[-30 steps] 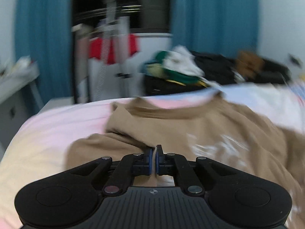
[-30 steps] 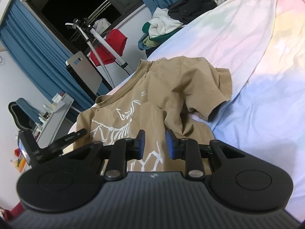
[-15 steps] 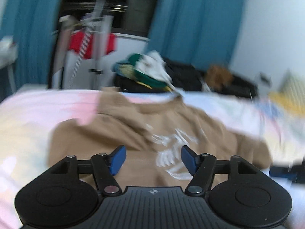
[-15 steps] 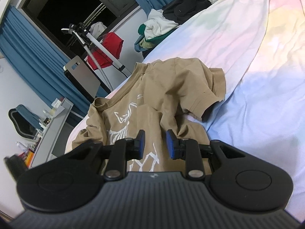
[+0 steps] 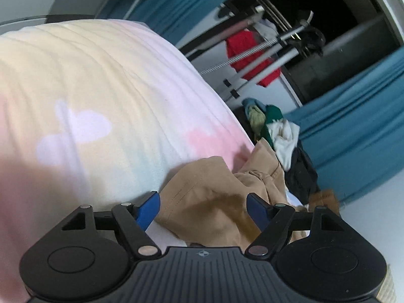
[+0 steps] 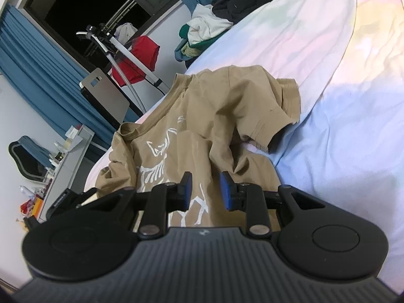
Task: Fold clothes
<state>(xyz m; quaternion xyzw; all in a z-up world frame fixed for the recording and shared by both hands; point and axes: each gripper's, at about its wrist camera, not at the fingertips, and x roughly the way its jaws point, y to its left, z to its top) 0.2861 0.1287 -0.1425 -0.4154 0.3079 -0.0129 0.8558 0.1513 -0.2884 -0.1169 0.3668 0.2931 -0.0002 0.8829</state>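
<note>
A tan T-shirt (image 6: 207,126) with a white print lies crumpled, front up, on the pastel bed sheet (image 6: 341,70). Its right sleeve (image 6: 277,106) is bunched. In the left wrist view the shirt's left sleeve (image 5: 209,202) lies between the wide-open fingers of my left gripper (image 5: 203,205), which holds nothing. My right gripper (image 6: 205,189) hovers over the shirt's lower part, jaws partly open and empty. The black left gripper (image 6: 68,197) shows at the shirt's left edge in the right wrist view.
A pile of clothes (image 6: 209,30) lies beyond the bed's far edge; it also shows in the left wrist view (image 5: 275,131). A drying rack with a red garment (image 6: 136,58) stands by blue curtains (image 6: 38,73). A cluttered desk (image 6: 65,156) is on the left.
My left gripper let go of the shirt, opened wide and swung to the left sleeve, tilting hard. My right gripper stayed over the shirt's lower part with its gap unchanged.
</note>
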